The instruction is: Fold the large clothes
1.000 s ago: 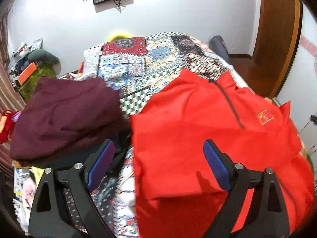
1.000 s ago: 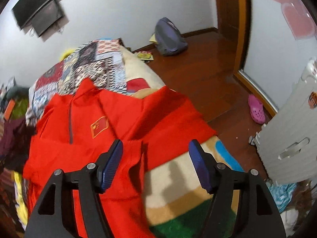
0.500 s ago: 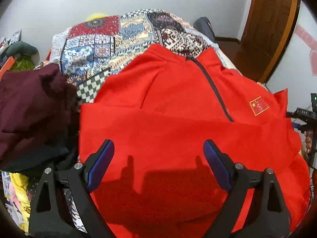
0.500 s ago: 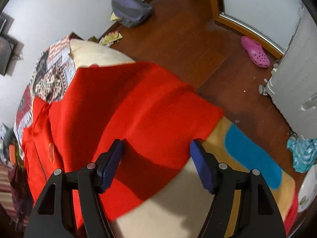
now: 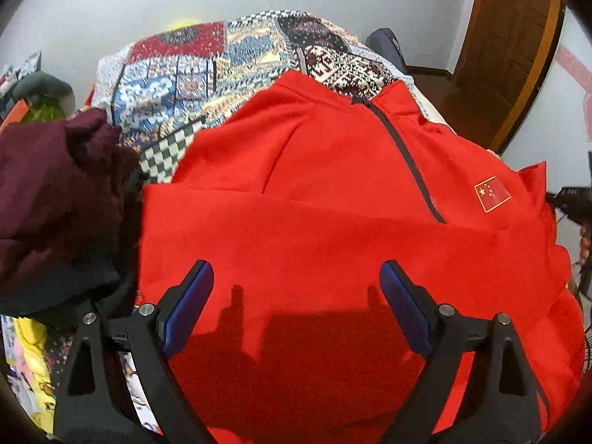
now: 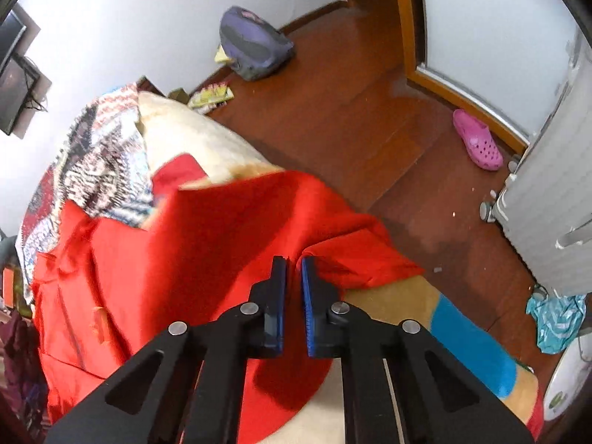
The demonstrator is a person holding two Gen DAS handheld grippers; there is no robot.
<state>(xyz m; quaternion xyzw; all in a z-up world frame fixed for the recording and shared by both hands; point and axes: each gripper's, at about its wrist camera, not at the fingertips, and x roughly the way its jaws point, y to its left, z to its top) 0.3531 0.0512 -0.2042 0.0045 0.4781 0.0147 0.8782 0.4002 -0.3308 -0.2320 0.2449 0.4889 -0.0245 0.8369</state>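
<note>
A large red zip jacket (image 5: 333, 192) with a small flag badge lies front up on the bed, one sleeve folded across its body. My left gripper (image 5: 296, 277) is open and empty, hovering above the jacket's lower half. In the right wrist view the jacket (image 6: 155, 259) spreads to the left and its other sleeve (image 6: 355, 251) hangs near the bed's right edge. My right gripper (image 6: 293, 264) is shut on a pinched fold of that red sleeve and lifts it slightly.
A patchwork quilt (image 5: 222, 63) covers the bed's far end. A maroon garment pile (image 5: 55, 192) sits left of the jacket. A cream, blue and tan blanket (image 6: 470, 351) lies under the sleeve. The wooden floor holds a backpack (image 6: 255, 48) and a pink shoe (image 6: 477, 140).
My right gripper has closed from wide open onto the red sleeve near the bed's edge. My left gripper stayed open and has barely moved over the jacket.
</note>
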